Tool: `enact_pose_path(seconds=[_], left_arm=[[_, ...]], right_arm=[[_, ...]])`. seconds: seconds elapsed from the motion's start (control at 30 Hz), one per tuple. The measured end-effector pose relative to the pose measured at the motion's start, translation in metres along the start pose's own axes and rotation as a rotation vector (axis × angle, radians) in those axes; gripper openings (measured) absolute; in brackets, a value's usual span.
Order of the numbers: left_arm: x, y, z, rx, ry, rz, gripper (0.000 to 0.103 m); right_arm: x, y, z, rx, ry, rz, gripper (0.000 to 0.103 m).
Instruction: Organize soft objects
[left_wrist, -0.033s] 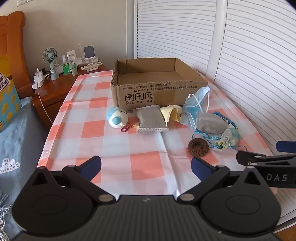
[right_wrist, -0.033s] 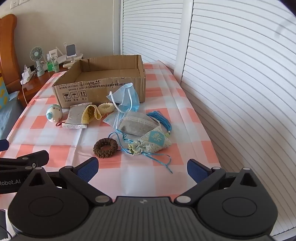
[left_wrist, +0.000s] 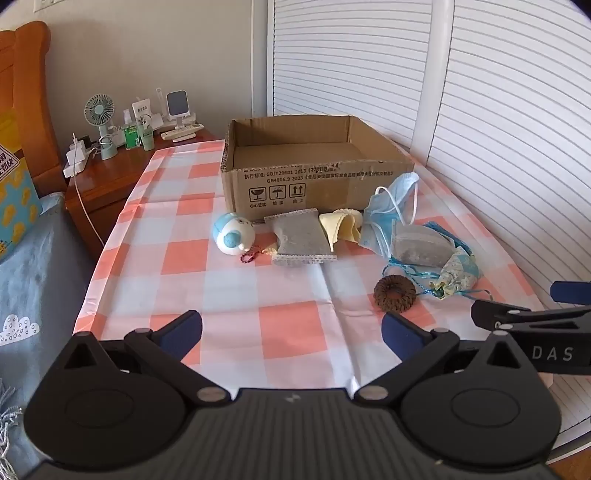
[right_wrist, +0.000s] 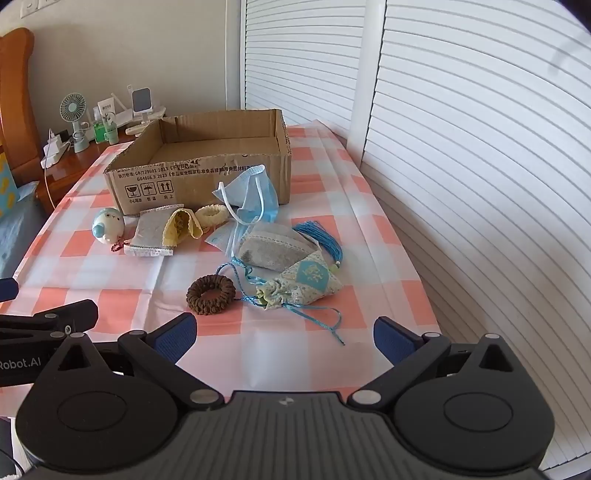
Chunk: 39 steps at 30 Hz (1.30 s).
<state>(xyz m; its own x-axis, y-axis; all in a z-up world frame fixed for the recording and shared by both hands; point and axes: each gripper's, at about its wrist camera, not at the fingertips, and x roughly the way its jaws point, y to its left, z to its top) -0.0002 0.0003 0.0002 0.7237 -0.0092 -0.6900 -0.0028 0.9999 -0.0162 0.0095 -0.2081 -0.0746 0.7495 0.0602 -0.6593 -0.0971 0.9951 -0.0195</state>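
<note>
Brown crocheted ring-shaped scrunchie (right_wrist: 211, 294) lay on the pink-checked table (right_wrist: 110, 302) in front of the open brown cardboard box (right_wrist: 207, 173), just beside a floral drawstring fabric pouch (right_wrist: 306, 286). Both the left gripper (left_wrist: 291, 330) and right gripper (right_wrist: 286, 334) hung with jaws apart, holding nothing.

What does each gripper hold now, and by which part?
Nothing is held. The left gripper and the right gripper are both open, above the tablecloth.

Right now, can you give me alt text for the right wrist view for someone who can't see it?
The open right gripper hovers over a checkered tablecloth, facing a brown scrunchie, a drawstring sachet, a blue face mask and other soft items lying before an open cardboard box. The left gripper shows at the left edge.
</note>
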Motion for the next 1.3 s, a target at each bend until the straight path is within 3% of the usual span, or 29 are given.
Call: enact_pose_path(seconds=[0.47,1.3], left_arm=[[0.002,-0.013,-0.001,0.003,0.002,0.017,0.103],[0.001,-0.002,-0.001,-0.009,0.004,0.001,0.103]], right_arm=[[-0.001,0.0,0.001,-0.01,-0.006,-0.006,0.103],[-0.002,0.0,0.001,-0.011,-0.01,-0.012,0.103]])
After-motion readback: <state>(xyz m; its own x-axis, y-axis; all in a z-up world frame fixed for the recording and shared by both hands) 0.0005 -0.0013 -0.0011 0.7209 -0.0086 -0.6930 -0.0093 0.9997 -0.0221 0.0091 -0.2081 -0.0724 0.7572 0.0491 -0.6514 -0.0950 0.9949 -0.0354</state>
